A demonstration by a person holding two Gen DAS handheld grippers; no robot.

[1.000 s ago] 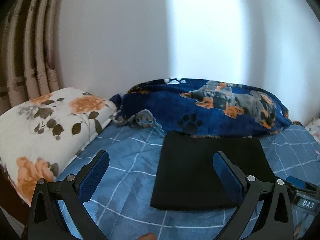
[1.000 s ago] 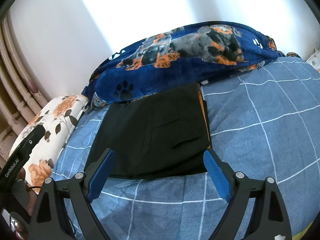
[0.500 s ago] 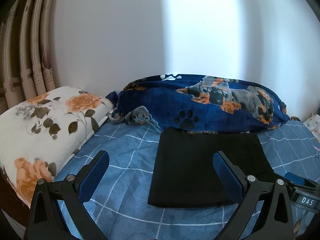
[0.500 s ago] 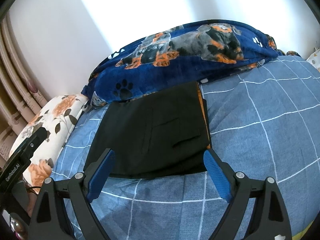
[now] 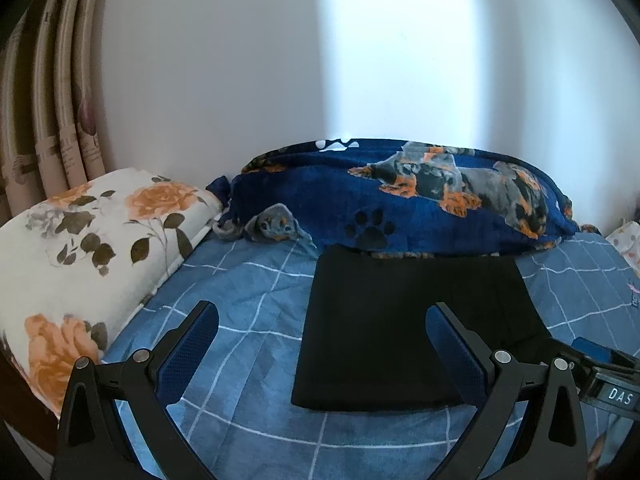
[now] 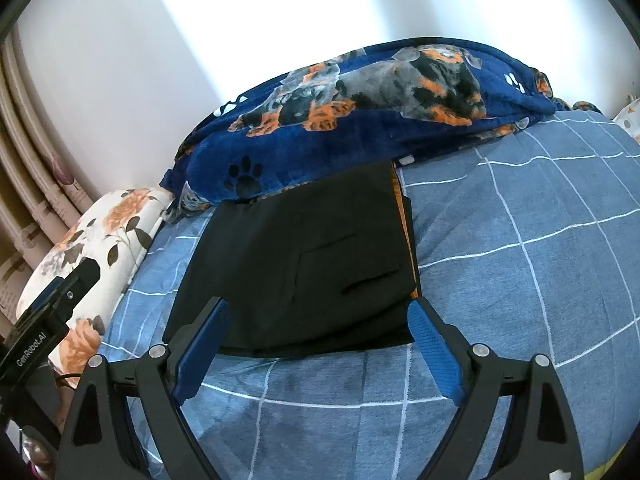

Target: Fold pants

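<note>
Black pants (image 5: 384, 328) (image 6: 304, 264) lie folded into a flat rectangle on the blue checked bedsheet (image 5: 248, 320) (image 6: 520, 280), with an orange stripe showing along their right edge in the right wrist view. My left gripper (image 5: 322, 324) hovers open in front of the pants' near left part, nothing between its blue pads. My right gripper (image 6: 318, 318) is open too, held just short of the pants' near edge, which shows between its fingers. Neither gripper touches the cloth.
A dark blue blanket with dog prints (image 5: 400, 200) (image 6: 380, 108) lies bunched behind the pants against the white wall. A floral pillow (image 5: 80, 256) (image 6: 100, 248) sits at the left, with curtains (image 5: 48, 120) behind it. The other gripper's body shows at each view's edge.
The left wrist view has shifted slightly, so the pants and blanket sit a little lower and further left. The right wrist view is unchanged. Both grippers stay open.
</note>
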